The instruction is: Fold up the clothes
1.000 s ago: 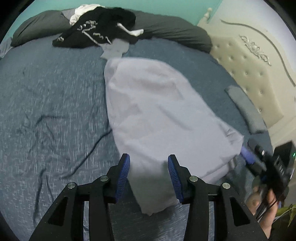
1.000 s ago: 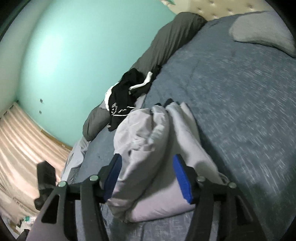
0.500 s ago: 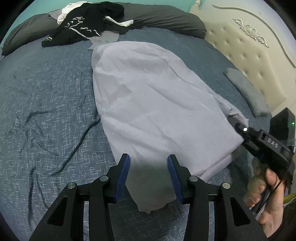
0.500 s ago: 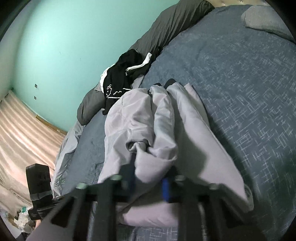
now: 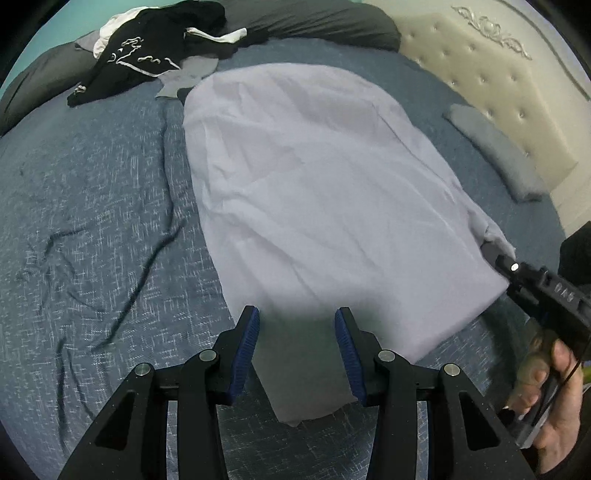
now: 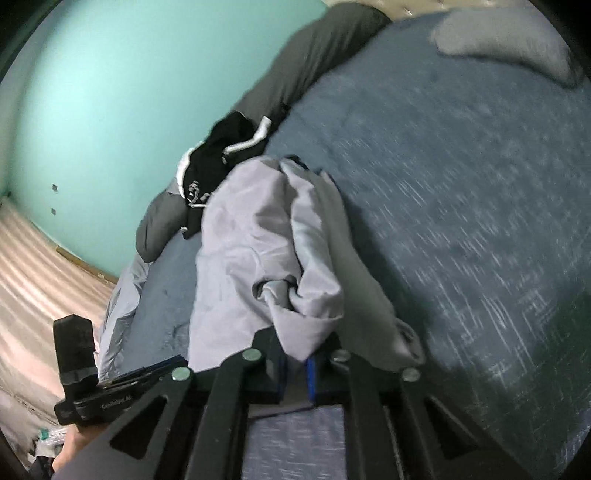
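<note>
A light grey garment [image 5: 325,192] lies spread on the blue bedspread [image 5: 92,221], its narrow near corner pointing toward me. My left gripper [image 5: 297,350] hovers open just above that corner, one blue pad on either side, neither pressing the cloth. My right gripper [image 6: 295,373] pinches a bunched fold of the garment [image 6: 258,251] between its blue pads, and its jaws are opening slightly. In the left wrist view the right gripper [image 5: 495,254] sits at the garment's right corner, held by a hand [image 5: 554,406].
A black garment with white trim [image 5: 147,55] is piled at the far side against a long dark grey bolster [image 5: 314,22]. A grey pillow [image 5: 495,151] lies by the cream tufted headboard [image 5: 498,74]. A teal wall [image 6: 129,92] stands behind.
The right gripper's jaws went from wide apart to closed on the garment's bunched edge. The left gripper sank closer to the garment, still open. The cloth's right corner was pulled up.
</note>
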The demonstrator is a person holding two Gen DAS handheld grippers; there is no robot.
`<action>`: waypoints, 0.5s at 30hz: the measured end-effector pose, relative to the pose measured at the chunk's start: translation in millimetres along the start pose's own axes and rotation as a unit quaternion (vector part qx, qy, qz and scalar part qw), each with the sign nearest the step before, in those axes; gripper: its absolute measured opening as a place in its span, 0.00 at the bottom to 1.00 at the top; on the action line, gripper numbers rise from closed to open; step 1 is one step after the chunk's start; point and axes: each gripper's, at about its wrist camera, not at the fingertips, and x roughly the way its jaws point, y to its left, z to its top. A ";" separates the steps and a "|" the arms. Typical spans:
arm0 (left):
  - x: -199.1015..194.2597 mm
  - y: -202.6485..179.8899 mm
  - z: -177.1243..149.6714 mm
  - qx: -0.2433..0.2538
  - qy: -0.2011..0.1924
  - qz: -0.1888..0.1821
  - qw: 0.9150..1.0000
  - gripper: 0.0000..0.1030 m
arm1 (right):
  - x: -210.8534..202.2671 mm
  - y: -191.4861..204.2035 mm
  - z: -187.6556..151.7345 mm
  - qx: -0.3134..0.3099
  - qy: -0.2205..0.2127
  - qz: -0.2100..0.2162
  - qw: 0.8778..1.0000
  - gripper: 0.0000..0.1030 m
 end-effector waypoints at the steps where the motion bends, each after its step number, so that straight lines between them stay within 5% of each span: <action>1: 0.8 -1.0 -0.5 0.001 0.001 0.000 1.000 0.45 | -2.1 -4.0 0.8 0.011 -0.002 -0.001 1.000 0.24; 3: 1.5 -2.9 -2.0 0.005 0.001 0.003 1.000 0.45 | -12.4 -8.8 3.3 0.021 -0.020 -0.009 1.000 0.36; 8: 3.5 -1.7 -4.8 0.004 0.003 0.008 1.000 0.45 | -41.3 6.6 11.6 -0.022 -0.077 -0.035 0.996 0.36; 11: 4.0 -2.0 -5.7 0.005 0.002 0.007 1.000 0.45 | -52.6 15.5 15.9 -0.040 -0.100 -0.010 0.994 0.36; 15: 4.6 -2.5 -6.8 0.006 0.001 0.005 1.000 0.45 | -36.1 40.8 14.1 -0.096 -0.064 0.038 0.993 0.20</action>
